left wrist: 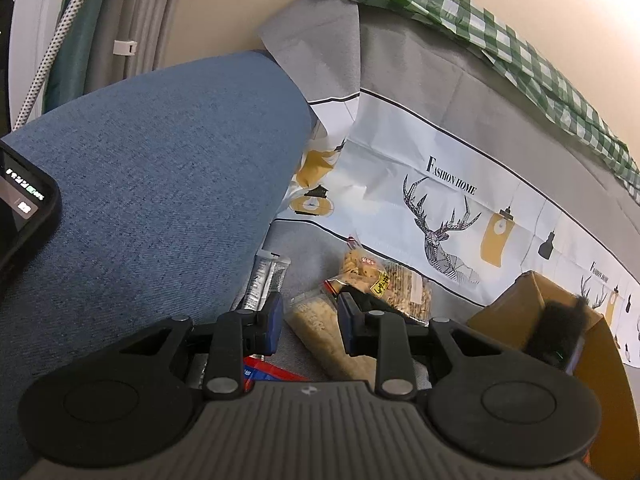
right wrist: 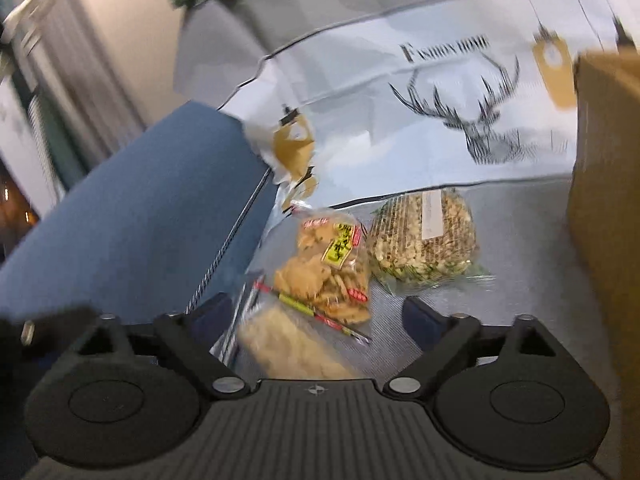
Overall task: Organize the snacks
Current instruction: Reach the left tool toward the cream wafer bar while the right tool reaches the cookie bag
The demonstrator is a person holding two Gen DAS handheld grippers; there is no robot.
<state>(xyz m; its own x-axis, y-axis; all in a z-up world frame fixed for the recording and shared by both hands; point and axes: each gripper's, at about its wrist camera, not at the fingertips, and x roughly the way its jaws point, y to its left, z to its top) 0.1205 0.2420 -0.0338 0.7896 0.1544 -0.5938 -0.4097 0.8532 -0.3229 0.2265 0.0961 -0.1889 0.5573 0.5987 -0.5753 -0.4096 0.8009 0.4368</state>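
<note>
Snack packs [right wrist: 328, 268] blurred; cardboard box [right wrist: 608, 200] cropped.

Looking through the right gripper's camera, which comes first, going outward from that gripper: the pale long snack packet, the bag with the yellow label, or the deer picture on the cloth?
1. Pale long snack packet, lying right between the open right gripper fingers.
2. Bag with the yellow label, just beyond, centre.
3. Deer picture, farthest, up on the cloth at the back, right of centre.
</note>
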